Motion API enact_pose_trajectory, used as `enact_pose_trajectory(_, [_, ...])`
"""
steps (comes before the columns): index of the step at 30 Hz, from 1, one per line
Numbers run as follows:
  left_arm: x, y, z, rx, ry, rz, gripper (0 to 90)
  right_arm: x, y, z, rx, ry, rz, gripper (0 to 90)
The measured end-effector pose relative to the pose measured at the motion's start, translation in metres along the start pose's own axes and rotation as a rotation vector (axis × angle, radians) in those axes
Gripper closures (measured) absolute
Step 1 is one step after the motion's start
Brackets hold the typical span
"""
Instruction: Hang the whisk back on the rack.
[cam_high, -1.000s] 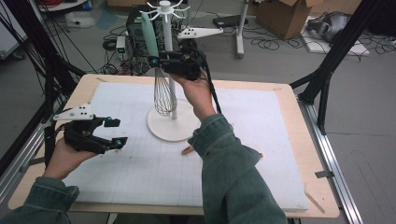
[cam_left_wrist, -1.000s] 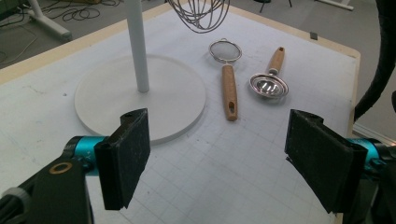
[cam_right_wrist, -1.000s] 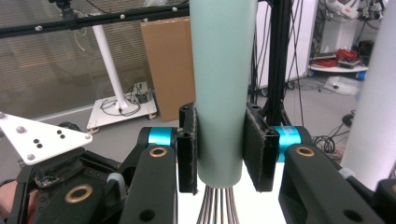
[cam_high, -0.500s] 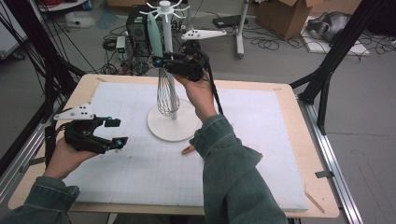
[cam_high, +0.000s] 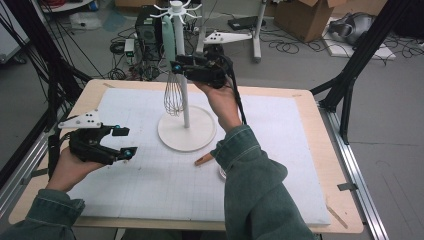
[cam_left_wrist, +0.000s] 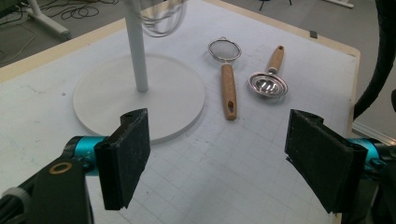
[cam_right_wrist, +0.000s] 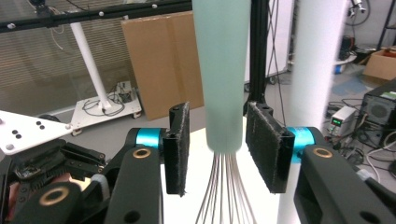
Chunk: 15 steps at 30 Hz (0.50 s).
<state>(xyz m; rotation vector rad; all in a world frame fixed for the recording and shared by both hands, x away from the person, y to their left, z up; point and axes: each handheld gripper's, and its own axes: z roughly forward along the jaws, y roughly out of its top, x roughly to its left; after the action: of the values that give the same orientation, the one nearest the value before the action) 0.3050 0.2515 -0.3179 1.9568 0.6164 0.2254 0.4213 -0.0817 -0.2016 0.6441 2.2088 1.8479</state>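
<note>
whisk (cam_right_wrist: 219, 93) between parted jaws, strainer (cam_left_wrist: 226, 70) in left gripper view

No readable text — labels, numbers, signs — anywhere.

Green denim sleeves with buttoned cuffs, black left gripper (cam_high: 122, 141) and right gripper (cam_high: 176, 67), teal joints, brass screws, grey three-cornered plates, black cable
</note>
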Motion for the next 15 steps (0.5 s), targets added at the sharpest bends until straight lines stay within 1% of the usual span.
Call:
enact_pose_trajectory(3, [-0.001,0.000,0.001,0.002,-0.002,0.001,22.9,-0.002,-0.001,-0.009,0.002,-0.016,0.003,52.5])
enact_pose_trajectory(4, [-0.001,0.001,0.001,0.003,-0.001,0.002,22.9,-0.002,-0.001,-0.011,0.005,-0.018,0.011,50.9])
enact_pose_trajectory(7, [-0.001,0.001,0.002,0.006,0.001,0.004,22.9,-0.003,0.000,-0.020,0.007,-0.033,0.023,42.6])
enact_pose_trajectory(8, [-0.002,0.001,0.003,0.004,-0.001,0.001,22.9,-0.002,0.001,-0.023,0.008,-0.040,0.028,40.0])
enact_pose_trajectory(9, [-0.002,0.002,0.003,0.006,-0.001,0.003,22.9,-0.002,0.002,-0.026,0.002,-0.058,0.031,38.3])
enact_pose_trajectory(11, [-0.002,0.003,0.004,0.009,-0.003,0.005,22.9,-0.002,0.004,-0.032,-0.010,-0.079,0.029,38.8])
enact_pose_trajectory(12, [-0.003,0.003,0.004,0.010,-0.003,0.003,22.9,-0.002,0.005,-0.036,-0.012,-0.081,0.028,40.9])
enact_pose_trajectory(13, [-0.002,0.003,0.005,0.011,-0.006,0.006,22.9,-0.002,0.006,-0.038,-0.010,-0.081,0.027,45.6])
enact_pose_trajectory(15, [-0.002,0.004,0.005,0.013,-0.005,0.010,22.9,-0.002,0.009,-0.044,-0.009,-0.066,-0.003,57.3])
